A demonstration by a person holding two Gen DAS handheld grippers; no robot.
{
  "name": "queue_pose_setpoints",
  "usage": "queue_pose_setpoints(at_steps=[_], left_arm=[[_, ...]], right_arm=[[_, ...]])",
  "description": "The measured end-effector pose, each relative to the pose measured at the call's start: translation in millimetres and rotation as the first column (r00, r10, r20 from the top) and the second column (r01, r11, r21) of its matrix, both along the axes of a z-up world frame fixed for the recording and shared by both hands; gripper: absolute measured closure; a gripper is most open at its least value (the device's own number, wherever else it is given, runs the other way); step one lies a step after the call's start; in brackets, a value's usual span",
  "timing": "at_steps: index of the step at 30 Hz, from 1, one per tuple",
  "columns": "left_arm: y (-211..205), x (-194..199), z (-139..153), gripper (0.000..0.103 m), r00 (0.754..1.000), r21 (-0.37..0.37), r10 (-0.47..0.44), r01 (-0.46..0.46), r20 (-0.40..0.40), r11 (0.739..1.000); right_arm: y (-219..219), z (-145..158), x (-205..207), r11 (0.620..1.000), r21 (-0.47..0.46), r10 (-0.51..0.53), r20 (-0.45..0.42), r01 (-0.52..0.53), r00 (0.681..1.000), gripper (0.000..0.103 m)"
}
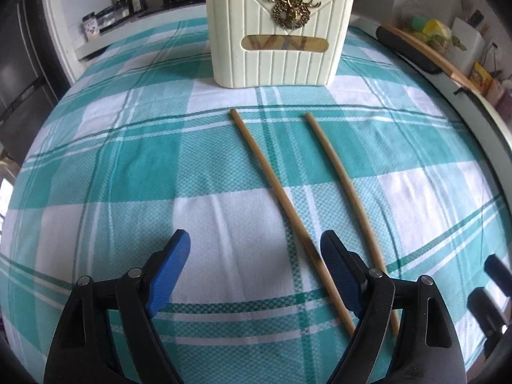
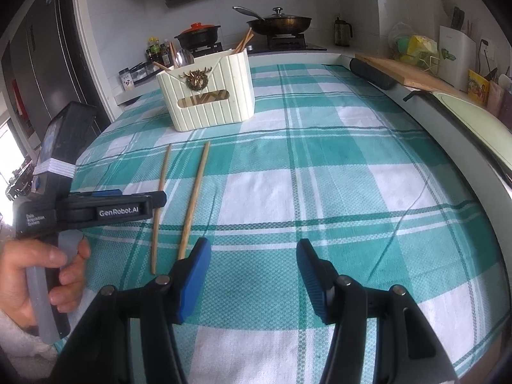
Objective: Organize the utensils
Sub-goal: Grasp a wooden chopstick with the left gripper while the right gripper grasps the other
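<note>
Ahead of the left gripper point(image 1: 254, 249), the checked cloth point(image 1: 128, 166) lies bare between its parted jaws. Two chopsticks point(image 1: 278, 188) lie apart just beside and under its right finger, running forward. The cream utensil holder point(image 1: 278, 44) stands well ahead, blocking straight passage. Ahead and to the right of the right gripper point(image 2: 252, 256), the cloth is open up to the counter's raised edge point(image 2: 448, 121).

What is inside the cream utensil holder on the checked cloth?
Wooden chopsticks and a metal spoon stick up out of the cream utensil holder. Its walls cover their lower ends and anything else inside.
</note>
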State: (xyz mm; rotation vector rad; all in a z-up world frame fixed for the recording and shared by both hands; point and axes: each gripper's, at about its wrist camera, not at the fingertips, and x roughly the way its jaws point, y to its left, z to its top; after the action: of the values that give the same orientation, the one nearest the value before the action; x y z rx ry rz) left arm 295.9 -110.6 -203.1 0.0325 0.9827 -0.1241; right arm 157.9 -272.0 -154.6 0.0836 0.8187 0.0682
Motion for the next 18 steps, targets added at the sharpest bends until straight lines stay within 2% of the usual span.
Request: queue_pose_setpoints(at_steps=[2,3,4,6,7,10,12,14,18], left_arm=[[6,-3,0,0.035,1.0,-0.024,-0.007,0.008,0.012,1.0],[7,-5,1,0.048,1.0,-0.023,-0.011,0.012,0.019,1.0],[9,-6,2,0.056,0.999,-0.035,-0.025,0.025,0.021,0.999],[9,-8,4,0.088,0.999,-0.044,-0.045,0.046,0.025,0.998],[9,-9,5,0.095,0.999,-0.04,-0.048,0.049,0.026,0.998],[15,-12,5,0.099,0.999,-0.026,-0.033,0.033,0.026,0.999],[25,-15,4,0.099,1.0,-0.016,-0.012,0.012,0.02,1.0],[37,-19,3,0.099,1.0,-0.003,0.01,-0.01,0.015,1.0],[59,-26,2,0.099,0.998,0.004,0.057,-0.057,0.01,0.998]], right_arm=[[4,0,7,1.0,0.0,0.021,-0.005,-0.021,1.0,0.046],[6,0,11,0.999,0.007,0.034,-0.009,-0.034,0.999,0.046],[11,0,18,0.999,0.014,0.052,-0.013,-0.052,0.999,0.046],[22,0,32,0.995,0.029,0.095,-0.024,-0.095,0.995,0.046],[27,-1,39,0.992,0.041,0.117,-0.03,-0.116,0.993,0.046],[42,-7,61,0.987,0.054,0.152,-0.051,-0.149,0.987,0.049],[49,-13,72,0.987,0.046,0.156,-0.071,-0.153,0.985,0.056],[56,-20,79,0.986,0.031,0.167,-0.1,-0.165,0.981,0.056],[77,-31,82,0.976,-0.046,0.206,-0.132,-0.214,0.97,0.056]])
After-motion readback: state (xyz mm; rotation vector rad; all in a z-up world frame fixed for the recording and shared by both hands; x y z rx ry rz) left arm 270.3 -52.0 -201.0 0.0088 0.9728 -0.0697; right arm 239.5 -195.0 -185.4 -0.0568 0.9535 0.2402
